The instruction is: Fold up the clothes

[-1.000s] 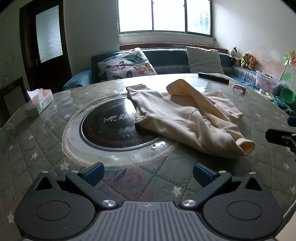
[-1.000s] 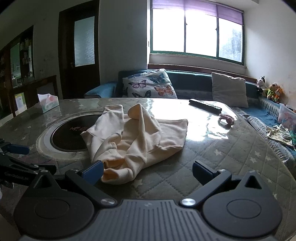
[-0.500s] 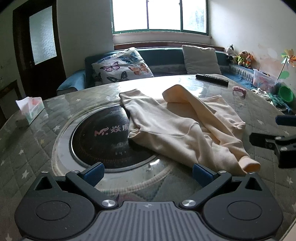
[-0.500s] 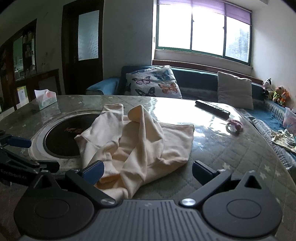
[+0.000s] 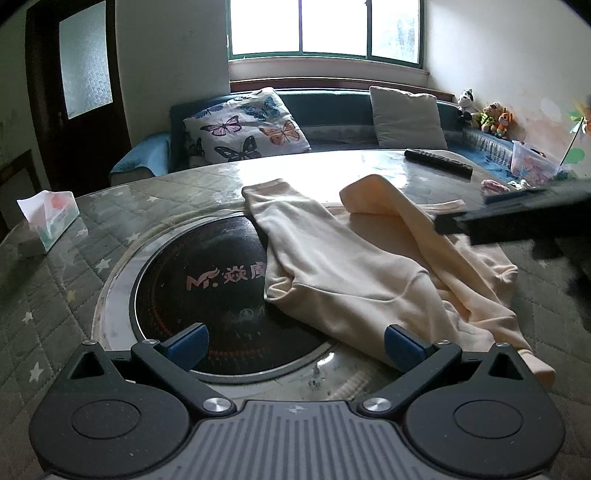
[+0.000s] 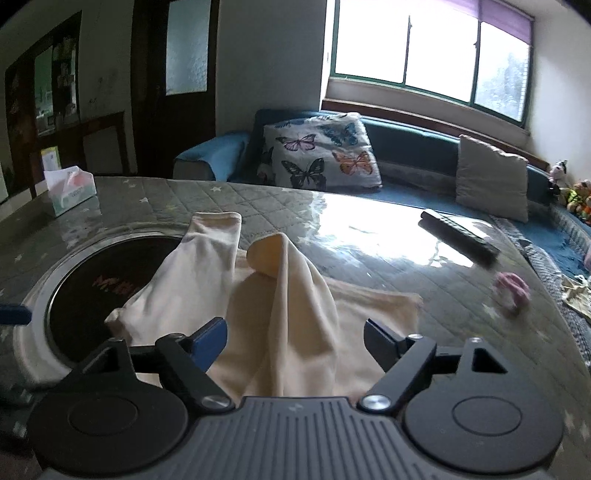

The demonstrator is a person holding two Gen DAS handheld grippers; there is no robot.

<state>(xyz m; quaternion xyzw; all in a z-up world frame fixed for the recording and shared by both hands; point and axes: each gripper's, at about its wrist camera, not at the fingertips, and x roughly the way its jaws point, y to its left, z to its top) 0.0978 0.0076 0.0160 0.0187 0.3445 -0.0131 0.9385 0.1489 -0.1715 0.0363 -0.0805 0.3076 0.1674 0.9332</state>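
Right wrist view: cream garment (image 6: 280,314) lies between wide-spread right hand-held gripper (image 6: 295,341) fingers.

Bright daylight fills a wide window (image 5: 325,27) above a blue sofa (image 6: 413,144) with a butterfly cushion (image 5: 245,127); a dark glass-panelled door (image 5: 79,77) stands left, walls pale

Right gripper (image 6: 294,338) fingers spread wide over crumpled cream garment (image 6: 280,314) on quilted table (image 6: 424,317).

The right tongs (image 5: 517,221) show blurred, cut off by the frame edge; the garment's (image 6: 288,332) near hem hides behind them.
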